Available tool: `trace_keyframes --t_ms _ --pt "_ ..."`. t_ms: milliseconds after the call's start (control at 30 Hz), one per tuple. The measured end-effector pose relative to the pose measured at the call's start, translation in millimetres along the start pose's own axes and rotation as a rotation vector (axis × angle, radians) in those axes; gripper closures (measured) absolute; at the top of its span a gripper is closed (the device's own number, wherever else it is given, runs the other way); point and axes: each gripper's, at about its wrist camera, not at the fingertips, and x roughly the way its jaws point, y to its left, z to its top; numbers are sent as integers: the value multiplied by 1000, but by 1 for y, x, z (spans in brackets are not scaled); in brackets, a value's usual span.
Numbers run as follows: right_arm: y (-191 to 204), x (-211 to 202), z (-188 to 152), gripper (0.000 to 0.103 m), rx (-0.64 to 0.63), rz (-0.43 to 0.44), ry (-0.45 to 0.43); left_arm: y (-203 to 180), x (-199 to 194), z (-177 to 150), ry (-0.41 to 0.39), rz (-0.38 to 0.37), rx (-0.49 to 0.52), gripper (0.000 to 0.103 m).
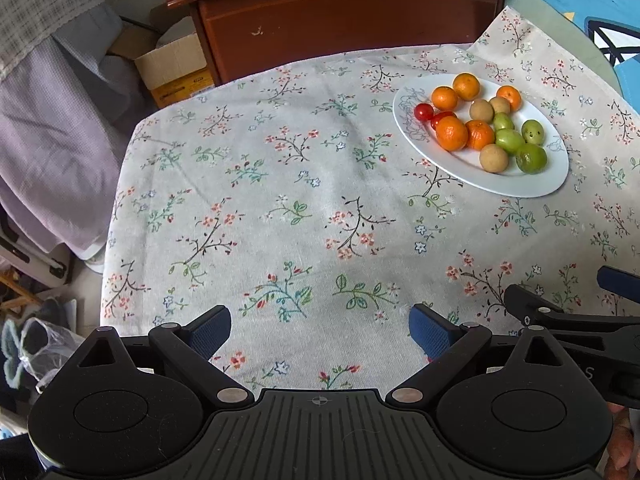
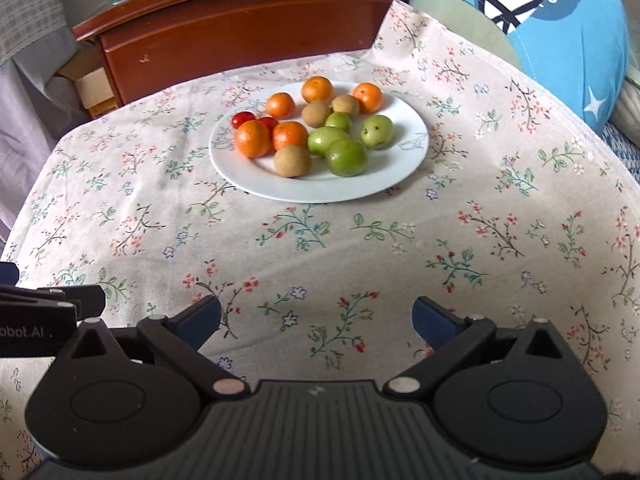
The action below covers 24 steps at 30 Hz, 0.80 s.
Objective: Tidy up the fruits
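Observation:
A white oval plate point(image 2: 384, 176) point(image 1: 532, 184) sits on the floral tablecloth and holds all the fruit: several orange mandarins point(image 2: 252, 138) point(image 1: 451, 132), several green fruits point(image 2: 346, 157) point(image 1: 531, 158), three brown round fruits point(image 2: 292, 161) point(image 1: 494, 158) and two red cherry tomatoes point(image 2: 243, 119) point(image 1: 423, 111). My left gripper point(image 1: 320, 330) is open and empty over the cloth near the front edge, left of the plate. My right gripper point(image 2: 316, 316) is open and empty, in front of the plate. Each gripper's side shows in the other's view.
A floral tablecloth point(image 2: 360, 248) covers the table. A brown wooden headboard point(image 2: 240, 28) stands behind it. A cardboard box point(image 1: 172, 68) and clothes point(image 1: 52, 140) lie at the left. A blue cushion point(image 2: 560, 32) is at the back right.

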Motion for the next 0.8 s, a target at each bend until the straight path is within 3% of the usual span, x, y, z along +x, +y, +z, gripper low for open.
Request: trace_keyframes --t_ms 133,333,800 --pt "7 4 -8 2 -22 42 -20 9 -3 -8 5 0 -26 6" --pt "20 7 -16 1 -125 5 -63 20 -5 -15 12 4 -63 6" --pt "23 19 -16 1 -108 3 -169 21 0 -27 36 11 -58 6"
